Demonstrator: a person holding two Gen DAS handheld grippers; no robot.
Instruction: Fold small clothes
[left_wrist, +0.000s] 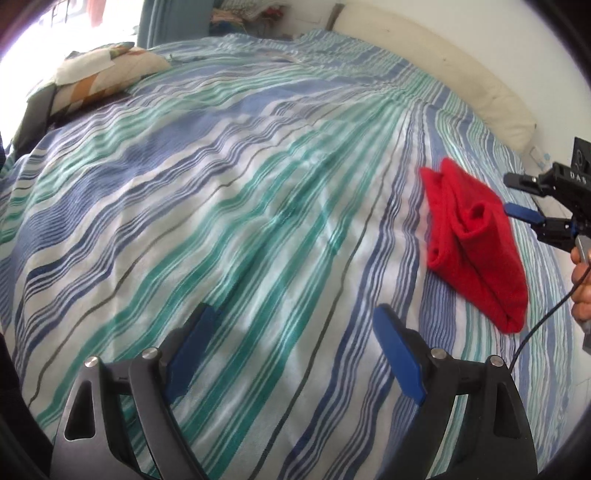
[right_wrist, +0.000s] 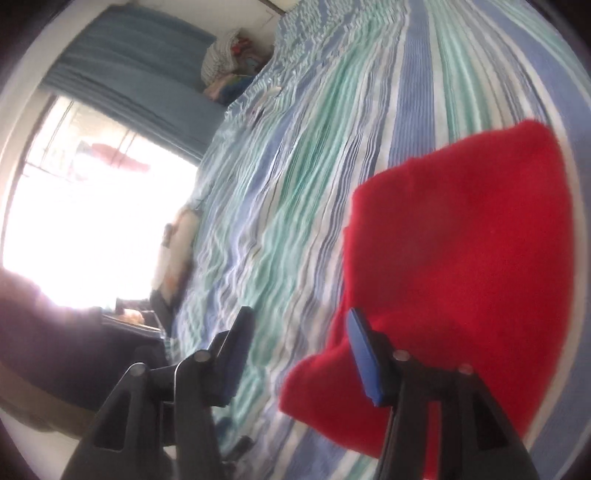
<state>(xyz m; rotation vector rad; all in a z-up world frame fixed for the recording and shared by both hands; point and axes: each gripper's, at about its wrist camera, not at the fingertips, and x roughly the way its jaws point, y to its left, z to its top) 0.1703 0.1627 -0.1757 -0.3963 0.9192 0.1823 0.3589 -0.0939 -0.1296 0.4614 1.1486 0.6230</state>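
Red cloth (left_wrist: 476, 243): one small garment, already doubled over on itself with a rolled fold along its upper part, lying flat on the striped bedspread (left_wrist: 221, 192) toward the right side of the bed, near the cream headboard edge (left_wrist: 461, 77). Long axis: runs diagonally in the left wrist view, from upper left away to lower right toward the person. Right gripper (right_wrist: 299, 332): jaws spread wide, holding nothing; the red cloth (right_wrist: 461, 266) lies just beside and ahead of its right finger, whose blue pad (right_wrist: 364, 354) overlaps the cloth's near edge in the picture, though whether it touches cannot be told. Seen from the other side, the right gripper (left_wrist: 524, 206) sits at the cloth's far right edge, with the holder's hand (left_wrist: 581, 284) behind it. Left gripper (left_wrist: 295, 325): jaws also wide apart, empty, over bare bedspread, well apart from the cloth, which lies up and to its right. Nearer arm: the right, by a clear margin. Judgement: the next grasp probably falls to the right gripper at the cloth's near edge; the left would have to cross rightward first. Also present: patterned pillow (left_wrist: 103, 77) at far left, curtain (right_wrist: 136, 70), bright window (right_wrist: 92, 221).
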